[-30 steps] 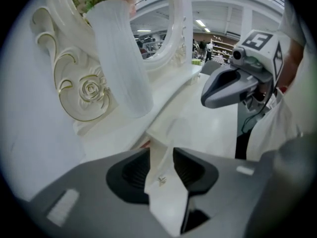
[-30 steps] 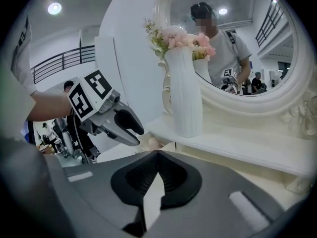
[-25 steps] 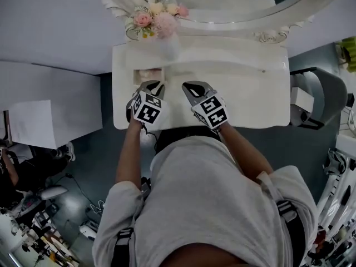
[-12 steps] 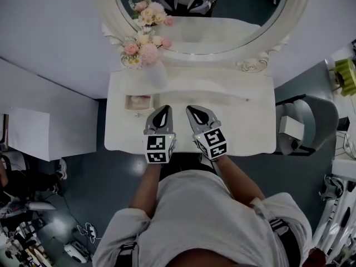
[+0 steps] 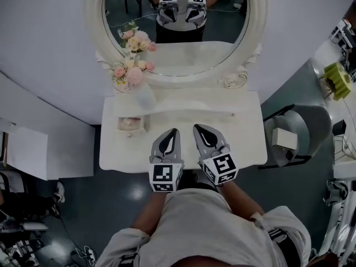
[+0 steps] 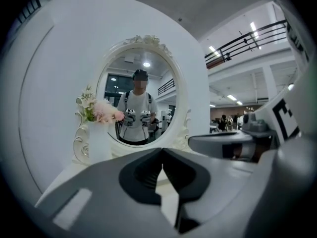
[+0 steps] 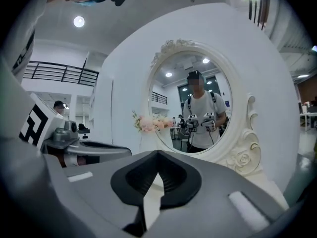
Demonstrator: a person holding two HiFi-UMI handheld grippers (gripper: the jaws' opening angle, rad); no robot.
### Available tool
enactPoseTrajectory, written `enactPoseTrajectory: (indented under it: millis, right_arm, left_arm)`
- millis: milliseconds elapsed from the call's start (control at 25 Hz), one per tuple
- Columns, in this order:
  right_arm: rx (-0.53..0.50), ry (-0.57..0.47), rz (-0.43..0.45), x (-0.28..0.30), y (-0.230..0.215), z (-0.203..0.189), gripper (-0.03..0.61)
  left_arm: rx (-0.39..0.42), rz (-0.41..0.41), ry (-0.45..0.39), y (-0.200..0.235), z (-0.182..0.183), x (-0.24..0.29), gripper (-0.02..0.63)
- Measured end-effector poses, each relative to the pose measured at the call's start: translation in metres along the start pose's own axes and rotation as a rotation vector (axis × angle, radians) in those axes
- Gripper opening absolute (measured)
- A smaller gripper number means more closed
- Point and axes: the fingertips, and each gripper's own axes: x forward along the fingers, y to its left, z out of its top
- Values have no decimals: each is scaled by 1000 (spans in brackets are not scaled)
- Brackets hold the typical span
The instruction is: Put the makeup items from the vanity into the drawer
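The white vanity (image 5: 245, 143) stands under an oval mirror (image 5: 183, 32). On its left part sits a small drawer box (image 5: 129, 124), open on top, with pinkish contents I cannot make out. My left gripper (image 5: 174, 131) and right gripper (image 5: 196, 128) hover side by side over the vanity's front middle, both pointing at the mirror. Each is shut with nothing between its jaws, as the left gripper view (image 6: 161, 150) and the right gripper view (image 7: 157, 155) show. A tiny dark item (image 5: 232, 114) lies at the back right of the top.
A vase of pink flowers (image 5: 132, 77) stands at the vanity's back left, close behind the drawer box. A grey chair (image 5: 303, 132) with a white box (image 5: 281, 139) on it is at the right. A white panel (image 5: 33, 154) stands at the left.
My left gripper has come away from the drawer box to the front middle, beside the right one. Both grippers have drawn back toward the front edge. The head view now takes in more of the mirror.
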Motion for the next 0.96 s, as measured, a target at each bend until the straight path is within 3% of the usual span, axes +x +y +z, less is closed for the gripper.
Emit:
enactPoseTrajectory:
  millis: [960]
  right_arm:
    - [-11, 6, -25, -34, -4, -3, -2]
  left_arm:
    - [26, -90, -11, -42, 3, 9, 3]
